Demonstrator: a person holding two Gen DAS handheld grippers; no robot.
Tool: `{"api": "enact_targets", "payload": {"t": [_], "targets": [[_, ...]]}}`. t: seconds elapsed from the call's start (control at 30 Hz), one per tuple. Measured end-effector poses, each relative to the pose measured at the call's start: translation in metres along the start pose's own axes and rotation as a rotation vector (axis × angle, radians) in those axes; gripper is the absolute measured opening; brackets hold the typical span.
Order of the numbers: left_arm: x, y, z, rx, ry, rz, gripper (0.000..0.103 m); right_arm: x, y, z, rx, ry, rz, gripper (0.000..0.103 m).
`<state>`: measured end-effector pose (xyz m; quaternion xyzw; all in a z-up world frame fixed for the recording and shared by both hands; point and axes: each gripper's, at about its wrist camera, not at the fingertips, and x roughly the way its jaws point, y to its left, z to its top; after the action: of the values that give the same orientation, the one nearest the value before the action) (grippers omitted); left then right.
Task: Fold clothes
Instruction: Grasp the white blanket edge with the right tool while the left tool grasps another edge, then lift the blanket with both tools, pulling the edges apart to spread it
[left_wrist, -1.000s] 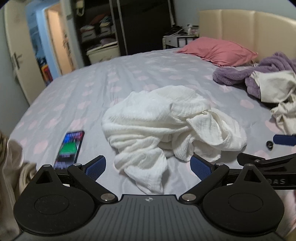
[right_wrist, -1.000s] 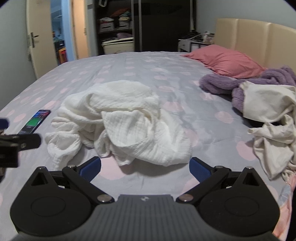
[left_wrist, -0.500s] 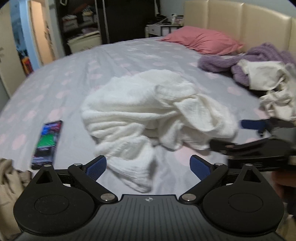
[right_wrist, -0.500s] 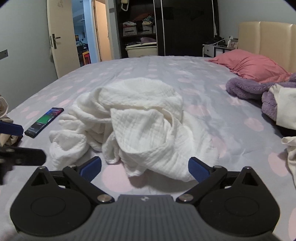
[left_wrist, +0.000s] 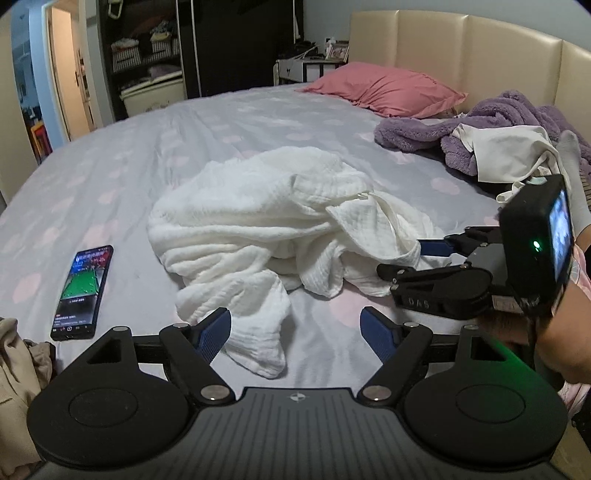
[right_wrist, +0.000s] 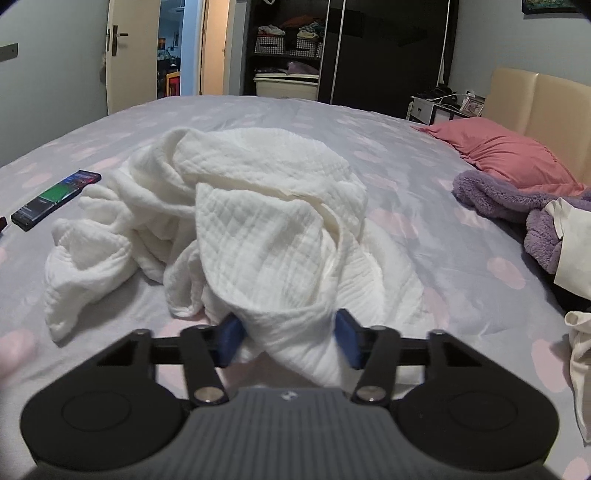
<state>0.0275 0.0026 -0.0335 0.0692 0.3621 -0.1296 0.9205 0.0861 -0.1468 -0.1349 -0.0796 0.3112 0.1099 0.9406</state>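
A white crinkly cloth (left_wrist: 280, 229) lies in a messy heap in the middle of the bed (left_wrist: 229, 125). It has to be folded, but first it must be pulled out flat, so both grippers are going for its near edge.

The right gripper (right_wrist: 290, 341) has a thick fold of the cloth between its blue pads (right_wrist: 231, 339). Its jaws have just been closing, and now they look about half shut, with the pads against the fold on both sides. It looks like a grip that is just starting, on a corner that is easy to lift.

The left gripper (left_wrist: 295, 332) sits low over the other end, where a floppy tail of cloth hangs toward it. Its jaws have just been closing a little, but they are wide apart. The tail lies partly between them, and the pads do not press on it.

A phone (left_wrist: 82, 291) with its screen lit lies on the bed just beside the heap. It could get swept along if the cloth is shaken out. More clothes, a purple fluffy blanket (left_wrist: 491, 129) and a pink pillow (left_wrist: 384, 88), lie near the headboard, well apart from the white cloth.
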Motion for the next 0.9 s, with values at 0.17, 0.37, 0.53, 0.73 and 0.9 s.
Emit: {"api": "enact_targets", "payload": {"t": [0.17,0.37,0.53,0.73,0.9], "targets": [[-0.006,0.001,-0.005,0.041,-0.066,0.017,0.077,-0.014,-0.004,0.003,0.029,-0.025,0.051,0.016],[-0.011,-0.005,-0.003,0.061,-0.059,-0.027,0.077,-0.053,-0.013,0.002,0.049,-0.041,0.147,0.014],[-0.014,-0.012,0.000,0.098,-0.069,-0.059,0.077,-0.085,-0.025,-0.001,0.075,-0.023,0.219,0.014],[-0.010,-0.022,-0.003,0.149,-0.048,-0.087,0.077,-0.132,-0.028,-0.015,0.069,-0.018,0.288,0.014],[-0.006,-0.033,-0.009,0.206,-0.039,-0.095,0.077,-0.156,-0.027,-0.033,0.052,0.001,0.313,0.014]]}}
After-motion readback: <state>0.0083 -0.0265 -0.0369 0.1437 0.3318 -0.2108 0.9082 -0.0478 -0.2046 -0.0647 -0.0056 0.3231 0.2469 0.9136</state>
